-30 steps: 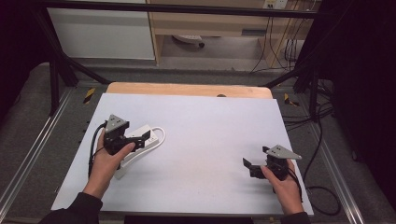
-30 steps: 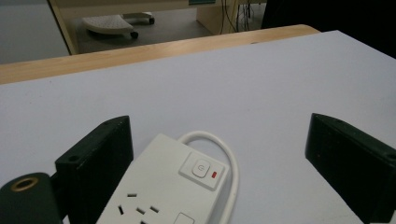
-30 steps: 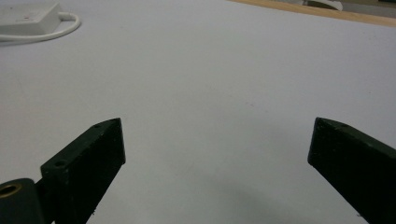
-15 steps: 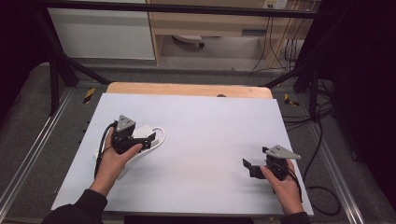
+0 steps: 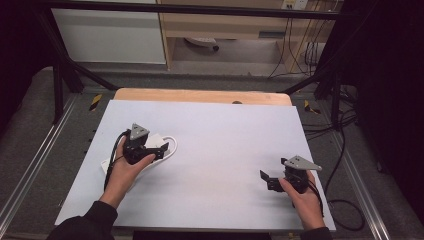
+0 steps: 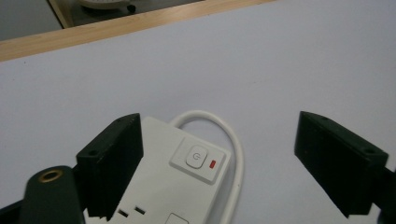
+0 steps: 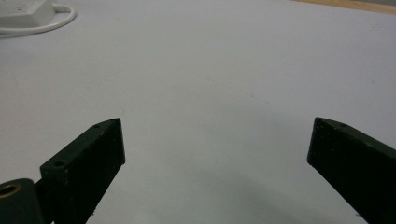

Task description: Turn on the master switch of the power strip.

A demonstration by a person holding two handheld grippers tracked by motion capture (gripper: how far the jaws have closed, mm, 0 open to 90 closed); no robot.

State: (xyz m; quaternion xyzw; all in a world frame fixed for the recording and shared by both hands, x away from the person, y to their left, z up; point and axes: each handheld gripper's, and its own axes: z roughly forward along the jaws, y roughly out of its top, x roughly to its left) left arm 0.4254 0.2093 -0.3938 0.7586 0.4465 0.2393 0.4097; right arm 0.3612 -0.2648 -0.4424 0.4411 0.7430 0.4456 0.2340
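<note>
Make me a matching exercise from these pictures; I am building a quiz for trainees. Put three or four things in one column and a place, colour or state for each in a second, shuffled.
Things:
1. power strip
2. left gripper
3. right gripper
4. indicator light

Descriptions:
A. red, beside the power button
B. open over bare table sheet, near the right edge
C. white, lying on the table's left half
D. open, jaws either side of the strip's switch end

Pairs: 1-C, 2-D, 3-B, 4-A
</note>
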